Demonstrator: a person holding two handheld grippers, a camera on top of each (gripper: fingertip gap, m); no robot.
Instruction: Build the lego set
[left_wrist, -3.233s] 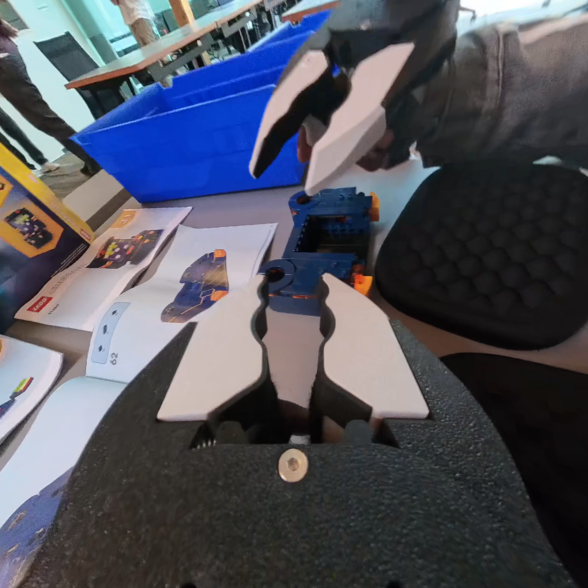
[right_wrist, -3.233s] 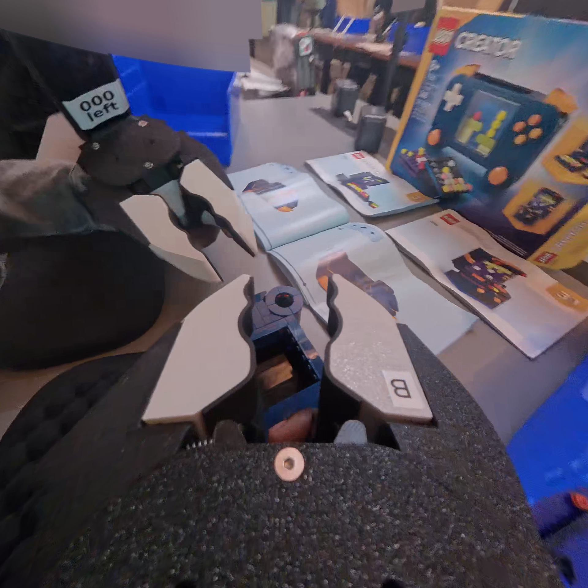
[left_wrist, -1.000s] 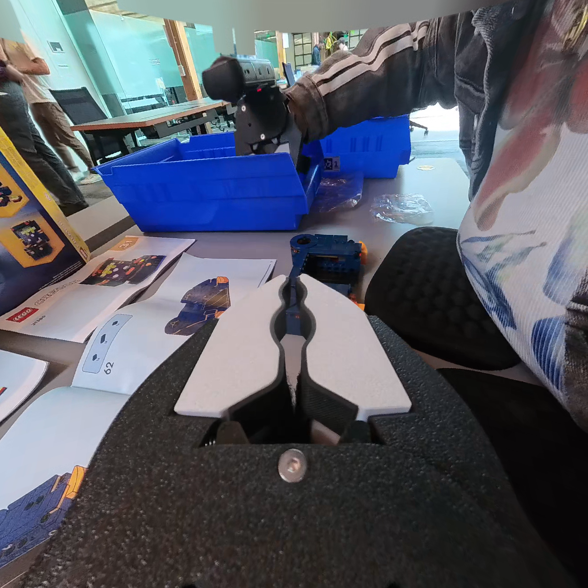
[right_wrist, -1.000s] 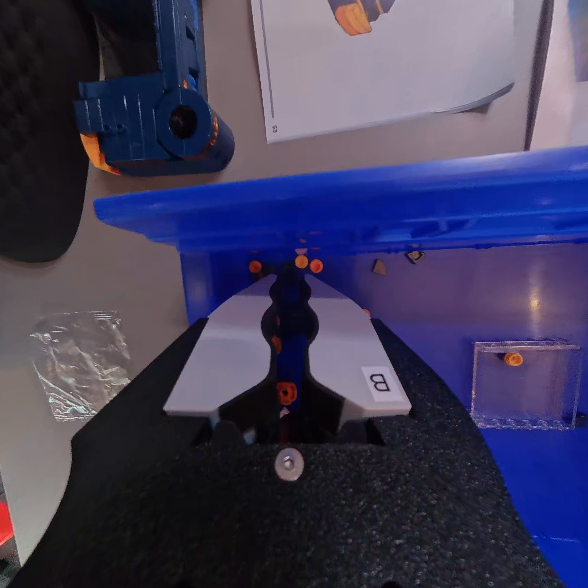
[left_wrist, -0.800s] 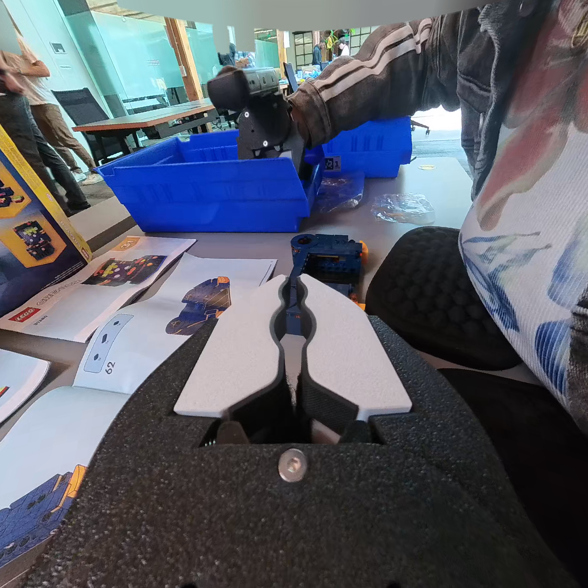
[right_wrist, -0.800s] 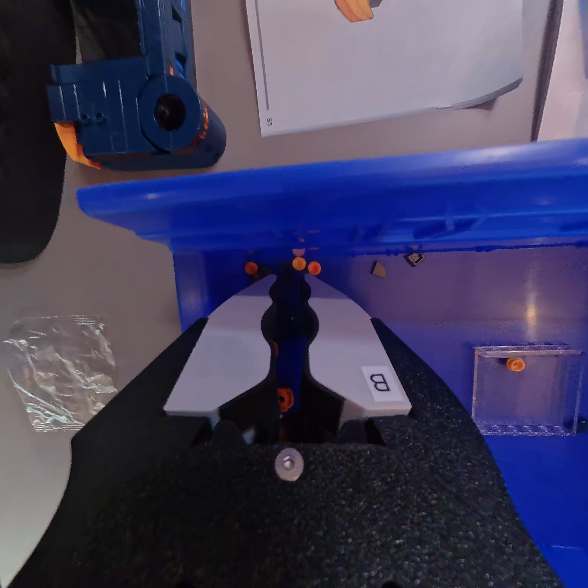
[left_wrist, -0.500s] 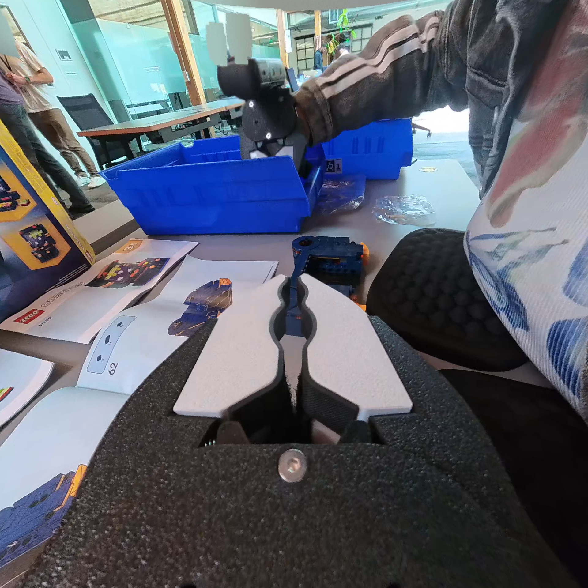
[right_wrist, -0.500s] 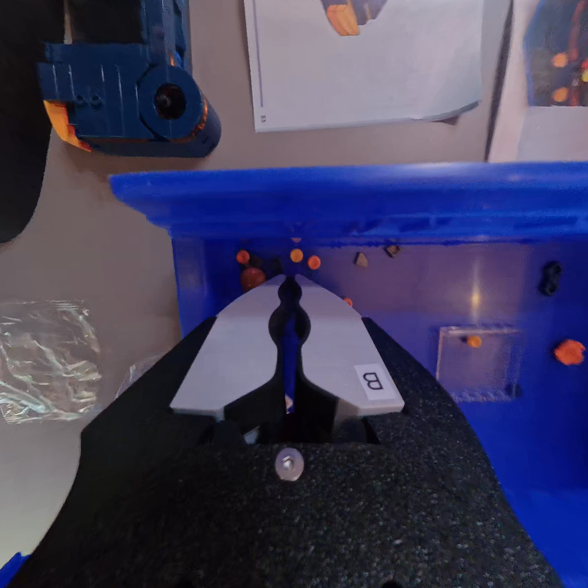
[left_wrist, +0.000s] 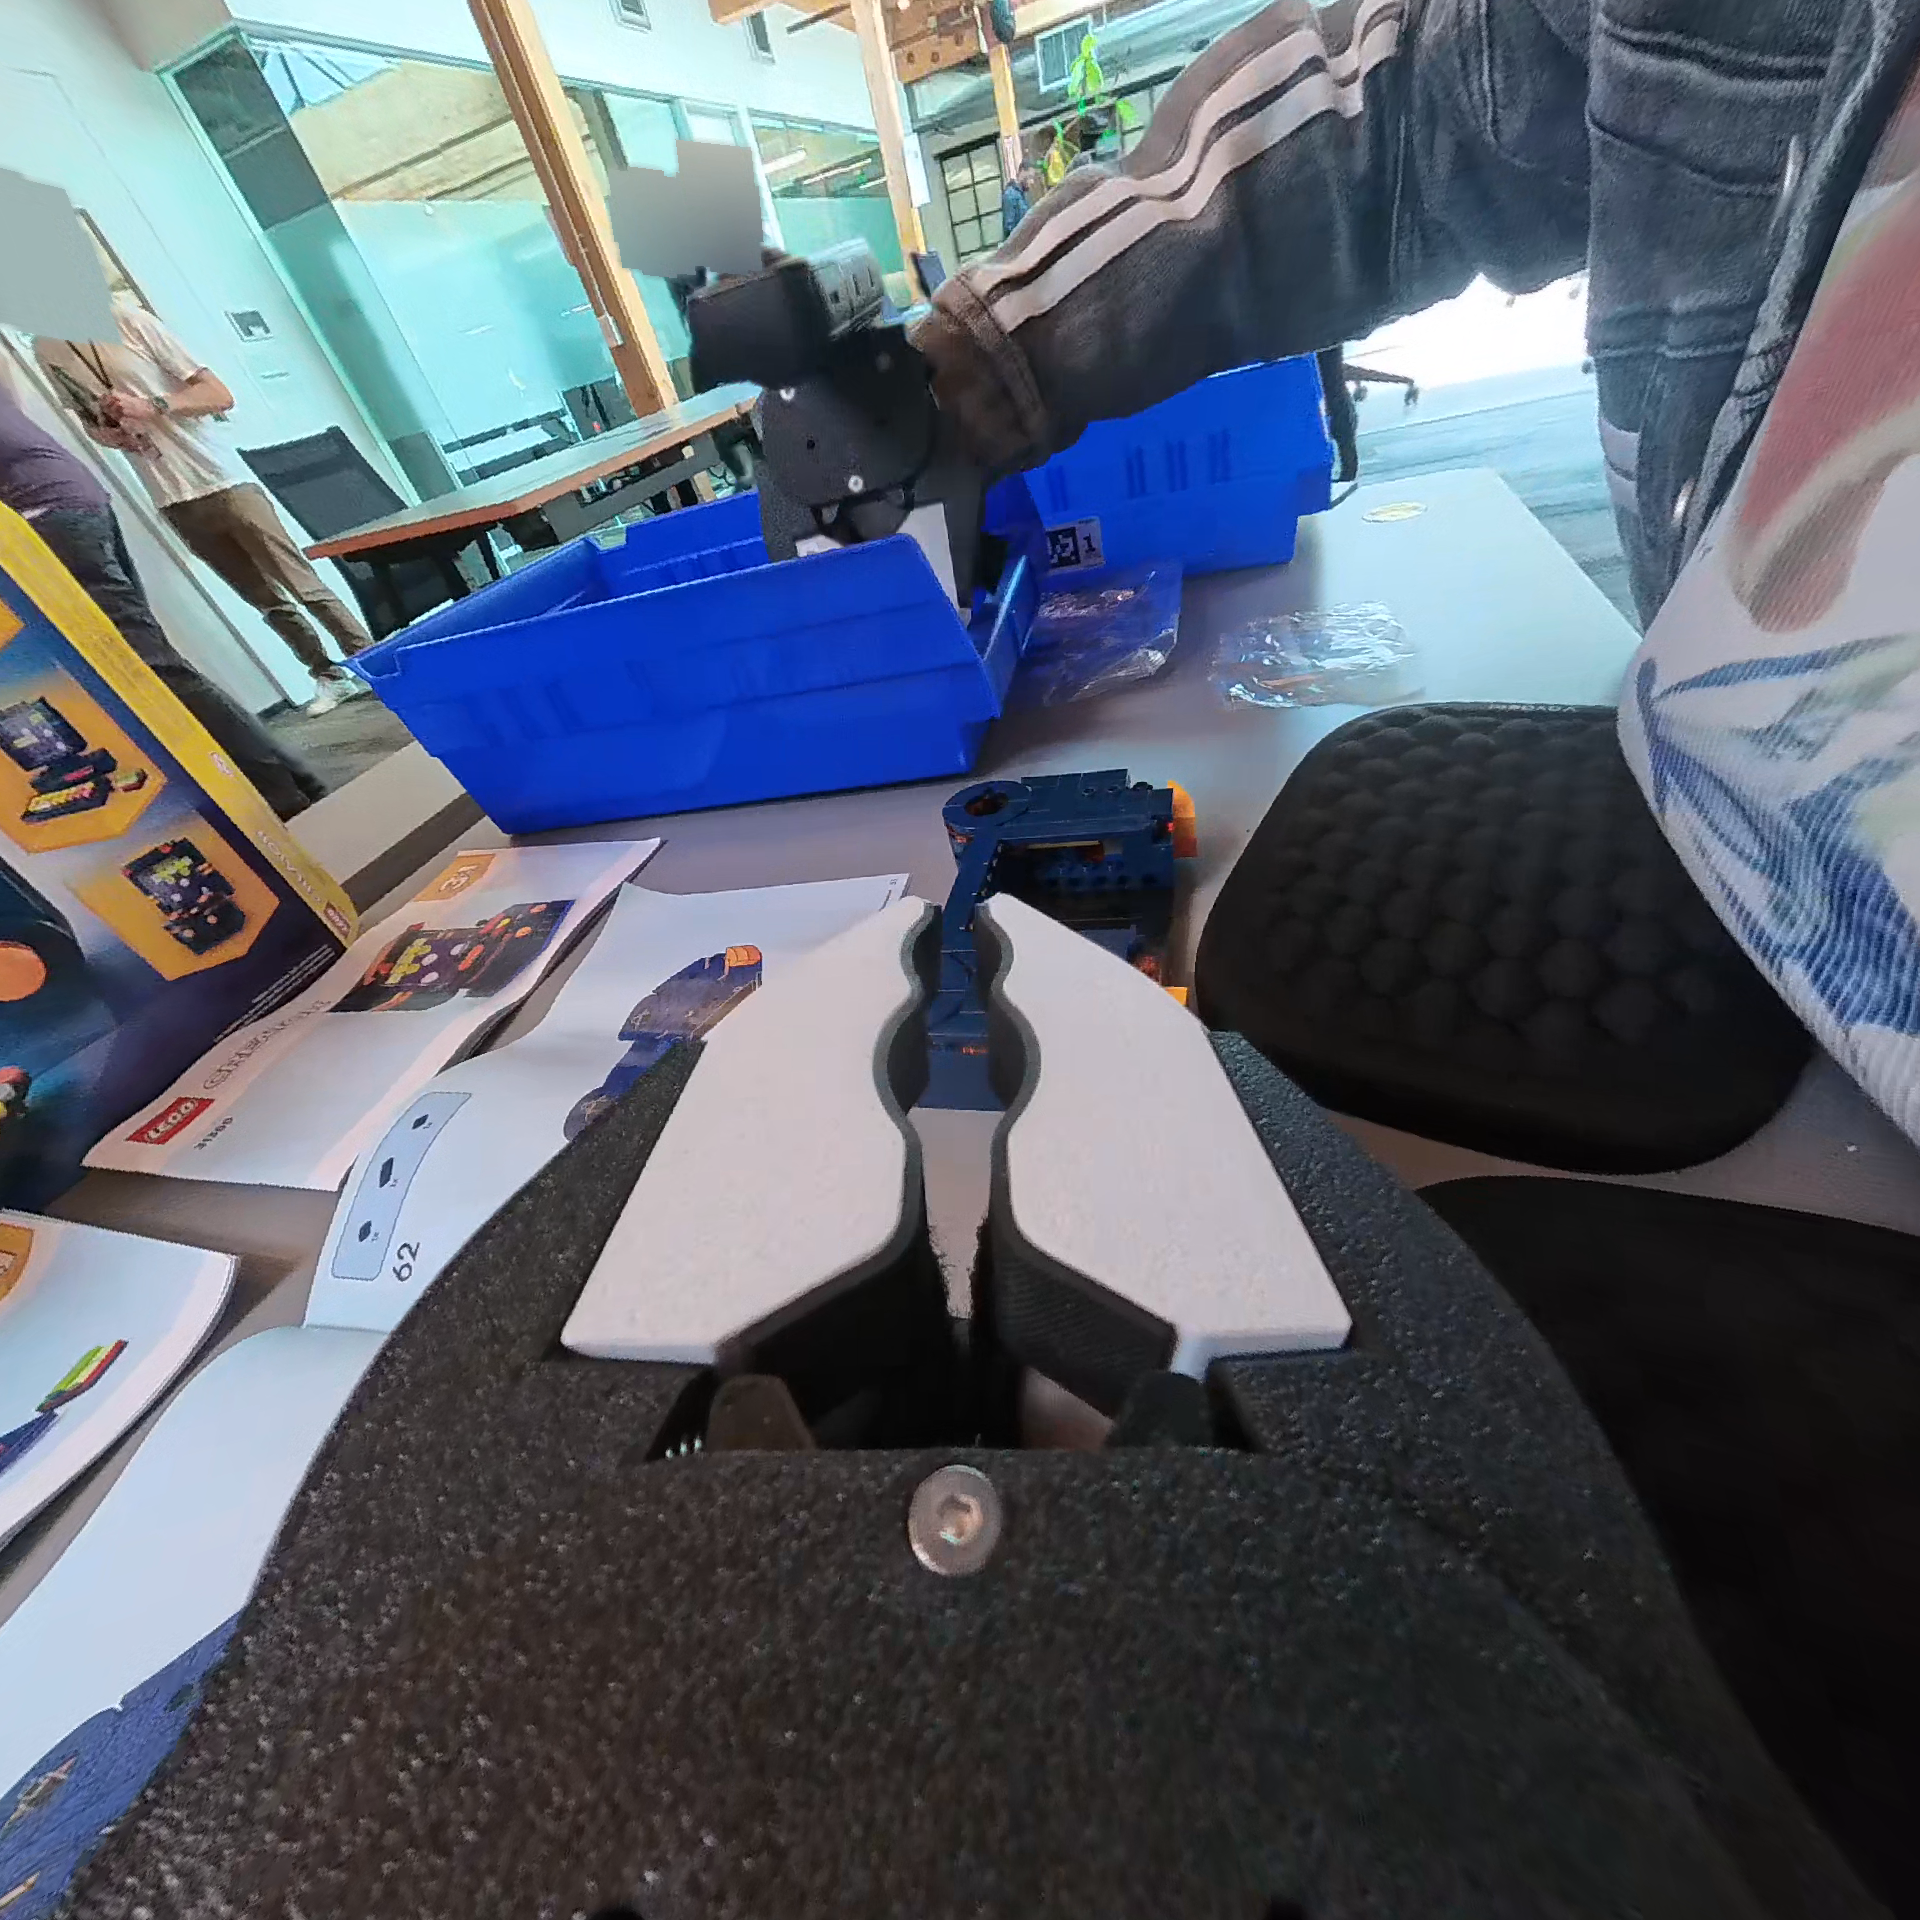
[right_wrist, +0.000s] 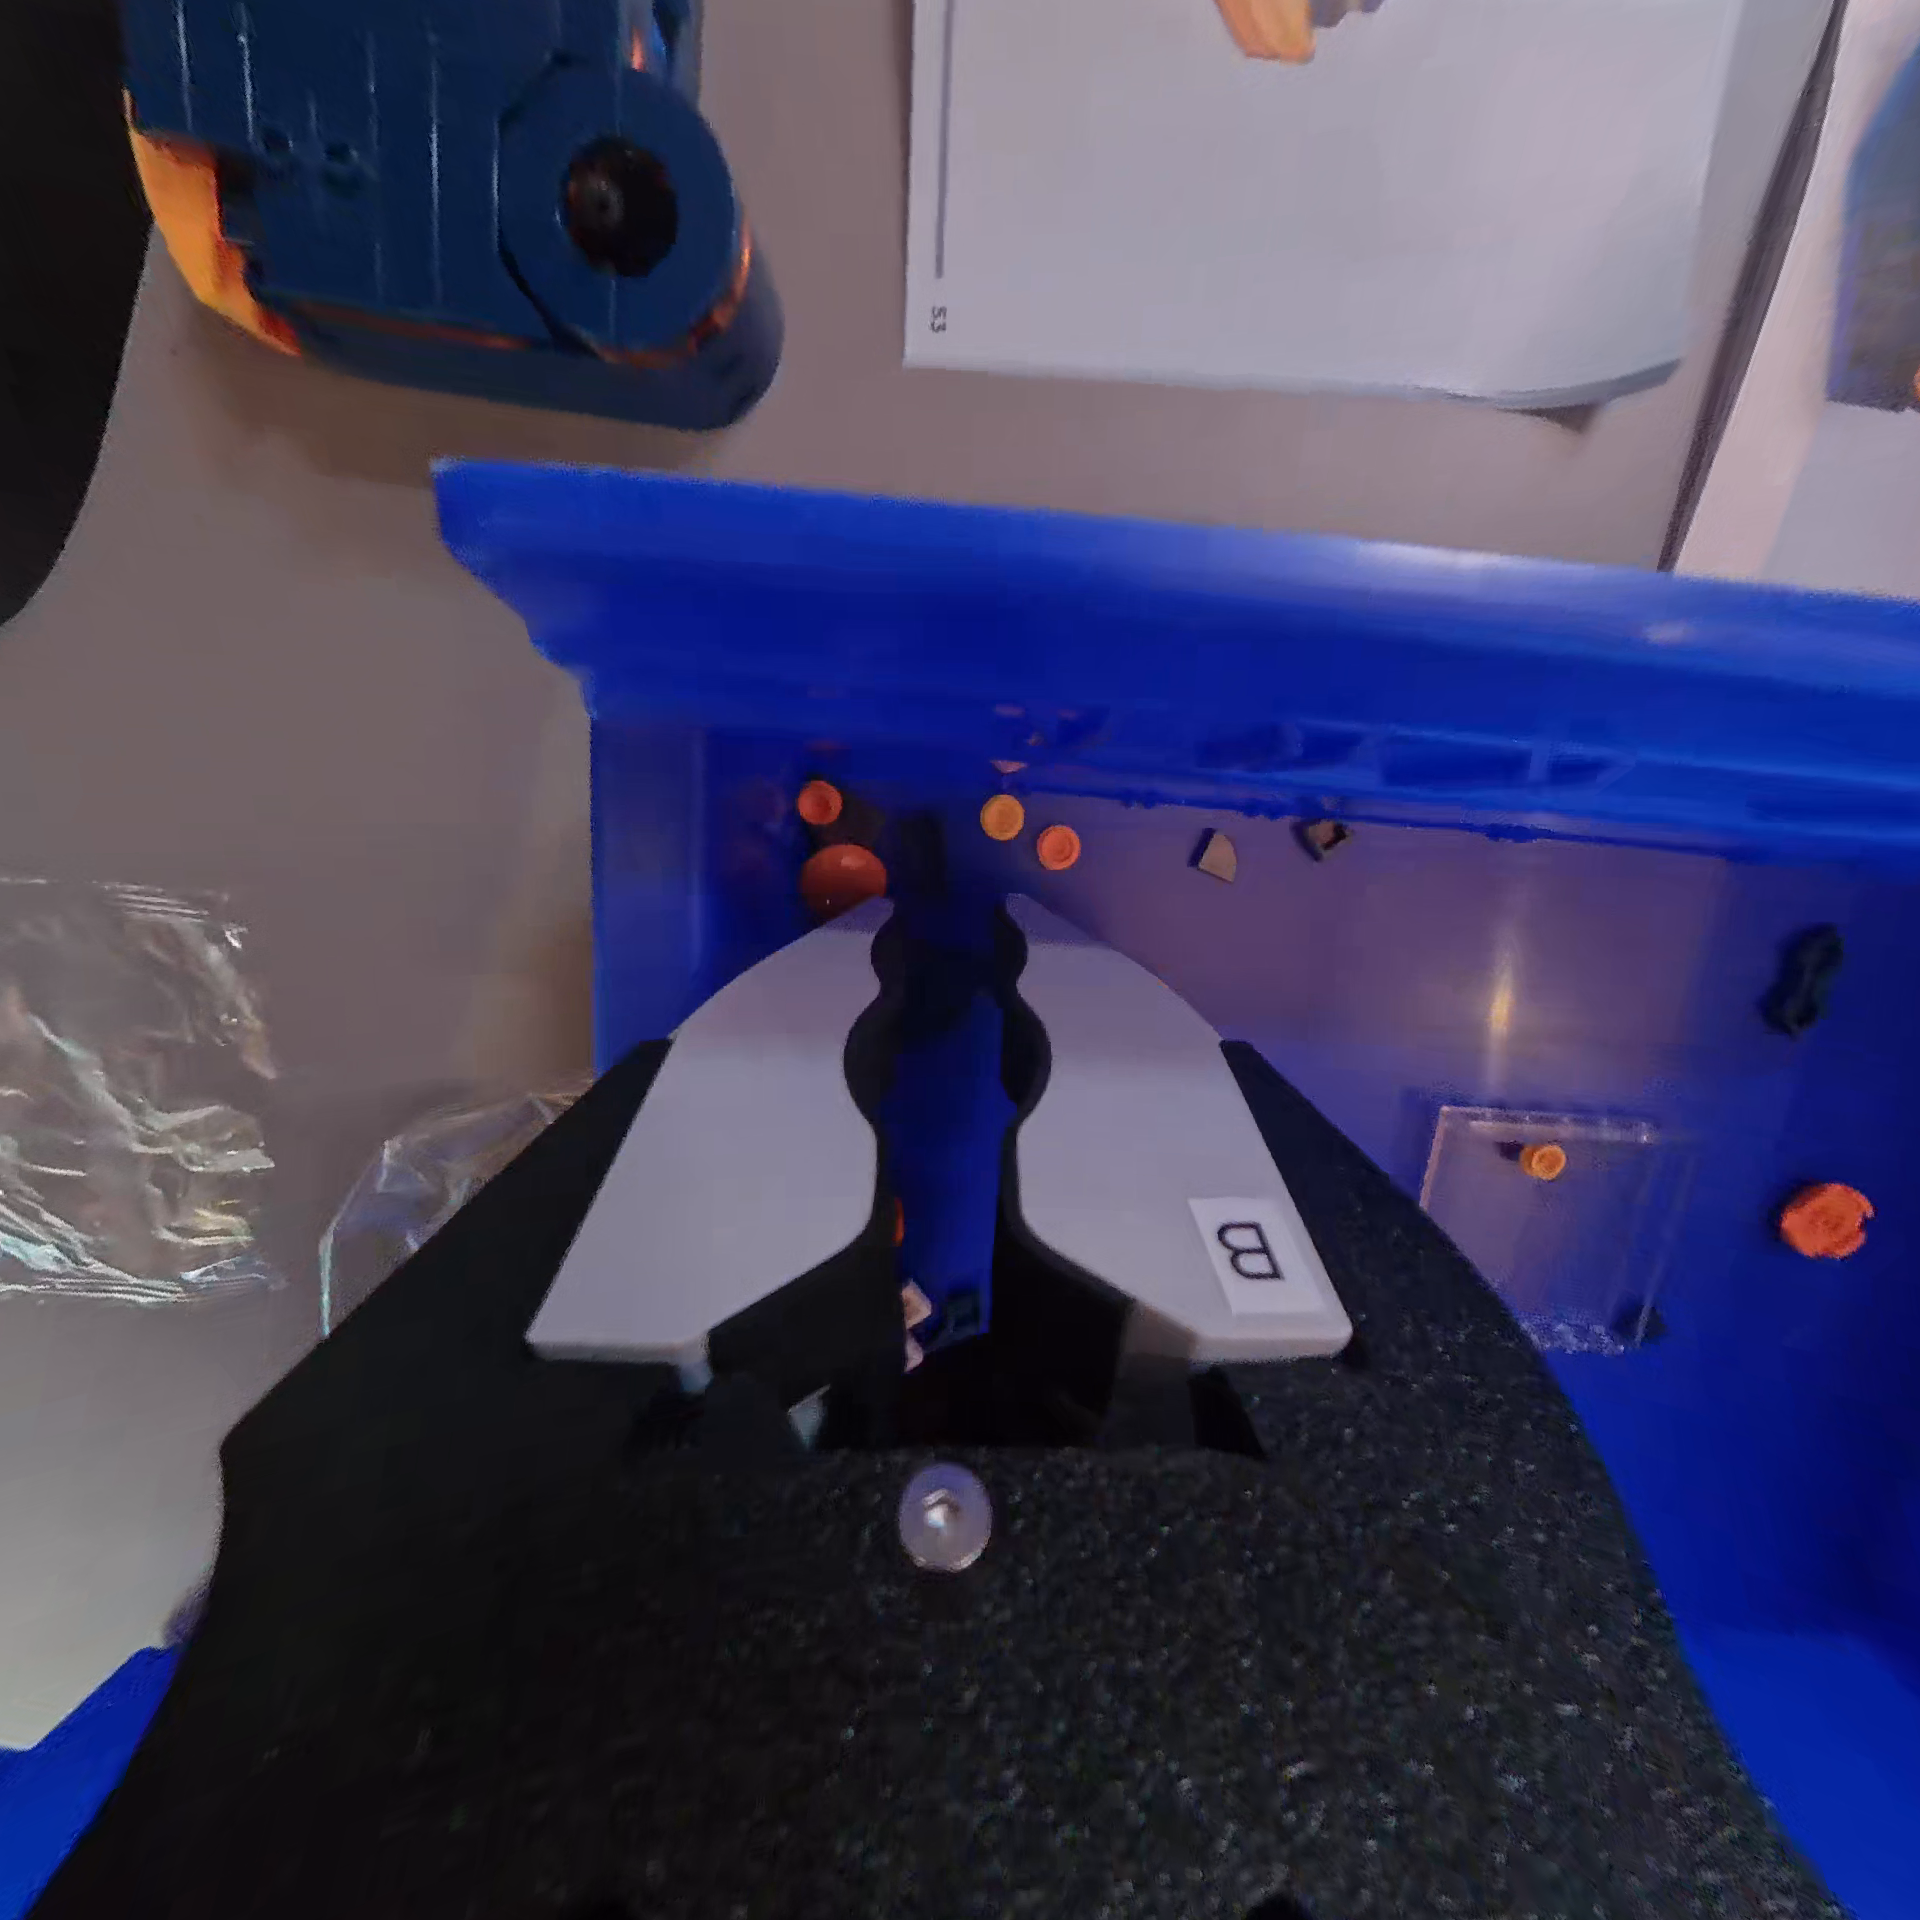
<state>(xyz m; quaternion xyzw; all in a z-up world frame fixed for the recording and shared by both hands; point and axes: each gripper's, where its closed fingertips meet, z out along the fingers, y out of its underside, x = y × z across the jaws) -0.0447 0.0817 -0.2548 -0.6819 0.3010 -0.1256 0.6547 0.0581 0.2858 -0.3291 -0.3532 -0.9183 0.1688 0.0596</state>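
My right gripper (right_wrist: 940, 914), fingers nearly together and empty, dips into the blue bin (right_wrist: 1143, 613) toward loose orange studs (right_wrist: 1003, 818). My left gripper (left_wrist: 954, 914), pressed together, waits near the blue lego build (left_wrist: 1070, 831) on the tabletop (left_wrist: 1455, 561). Fetching a piece; next, pinch one stud.

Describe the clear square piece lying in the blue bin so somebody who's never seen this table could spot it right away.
Find the blue bin that the right gripper reaches into. On its floor, to the right of the fingers, lies a flat transparent square panel. Unlike the small opaque orange studs scattered near it, it is see-through and far larger.
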